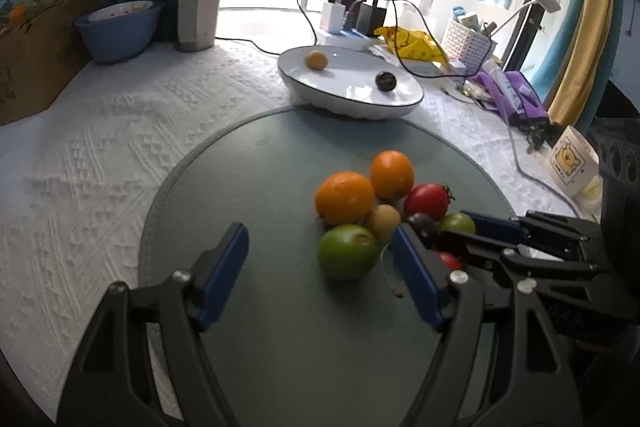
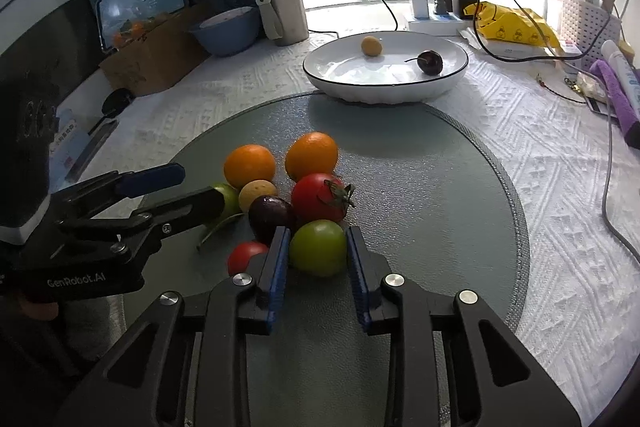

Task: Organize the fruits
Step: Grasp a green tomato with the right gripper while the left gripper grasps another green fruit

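Note:
A pile of fruit lies on the round grey mat (image 2: 440, 227): two oranges (image 2: 250, 165) (image 2: 312, 155), a red tomato (image 2: 318, 197), a dark plum (image 2: 270, 213), a small yellow fruit (image 2: 256, 193) and green fruits. My right gripper (image 2: 318, 247) has its blue pads on both sides of a green fruit (image 2: 318, 253) that rests on the mat. My left gripper (image 1: 320, 251) is open and empty, with a bigger green fruit (image 1: 347, 251) just inside its right finger. The white plate (image 2: 440, 83) behind holds a yellow fruit (image 2: 371, 46) and a dark cherry (image 2: 430, 61).
A blue bowl (image 2: 224, 31), steel tumbler (image 2: 280, 3) and cardboard box (image 2: 152, 55) stand at the back left. Chargers with cables (image 2: 440, 3), a yellow bag (image 2: 512, 23), a white basket (image 2: 588, 23) and purple cloth (image 2: 616, 95) crowd the right. A mug (image 1: 572, 163) stands by the mat.

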A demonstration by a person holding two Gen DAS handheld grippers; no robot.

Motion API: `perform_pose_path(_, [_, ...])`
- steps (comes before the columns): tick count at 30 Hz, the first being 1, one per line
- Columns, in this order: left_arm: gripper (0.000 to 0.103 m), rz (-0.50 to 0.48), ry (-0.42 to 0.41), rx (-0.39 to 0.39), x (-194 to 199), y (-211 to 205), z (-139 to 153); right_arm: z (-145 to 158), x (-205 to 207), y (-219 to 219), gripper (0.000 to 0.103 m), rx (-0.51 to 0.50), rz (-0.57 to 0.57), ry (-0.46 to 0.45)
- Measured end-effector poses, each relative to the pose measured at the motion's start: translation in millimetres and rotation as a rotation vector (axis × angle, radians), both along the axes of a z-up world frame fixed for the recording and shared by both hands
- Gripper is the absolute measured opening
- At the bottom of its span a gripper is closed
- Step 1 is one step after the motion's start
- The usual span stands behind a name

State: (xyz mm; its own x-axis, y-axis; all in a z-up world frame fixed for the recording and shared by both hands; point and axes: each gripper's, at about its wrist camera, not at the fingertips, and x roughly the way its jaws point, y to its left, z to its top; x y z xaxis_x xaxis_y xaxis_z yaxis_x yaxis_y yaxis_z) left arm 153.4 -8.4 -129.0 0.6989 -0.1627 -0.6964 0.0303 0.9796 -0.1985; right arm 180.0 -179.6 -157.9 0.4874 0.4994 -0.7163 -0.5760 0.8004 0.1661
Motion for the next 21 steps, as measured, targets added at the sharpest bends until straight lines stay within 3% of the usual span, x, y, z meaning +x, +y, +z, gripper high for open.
perform_pose_path(2, [0.075, -0.002, 0.004, -0.013, 1.1, 1.0, -1.2, 2.2, -0.7, 0.1, 0.03, -0.003, 0.004, -0.011])
perform_pose_path(3, [0.071, 0.0, 0.005, -0.019, 1.5, 1.8, -1.4, 3.2, -0.6, -0.5, 0.03, -0.003, 0.002, -0.015])
perform_pose_path(4, [0.061, 0.005, 0.01, -0.022, 2.6, 2.4, -1.8, 3.9, -0.1, -1.3, 0.03, -0.001, 0.0, -0.016])
perform_pose_path(13, [0.034, -0.047, 0.035, -0.047, 7.3, -4.1, -5.1, 10.6, 5.1, -11.8, 0.03, 0.001, -0.023, -0.035])
perform_pose_path(21, [0.031, -0.062, 0.039, -0.057, 7.5, -4.4, -4.1, 13.0, 8.0, -14.1, 0.03, -0.005, -0.029, -0.05])
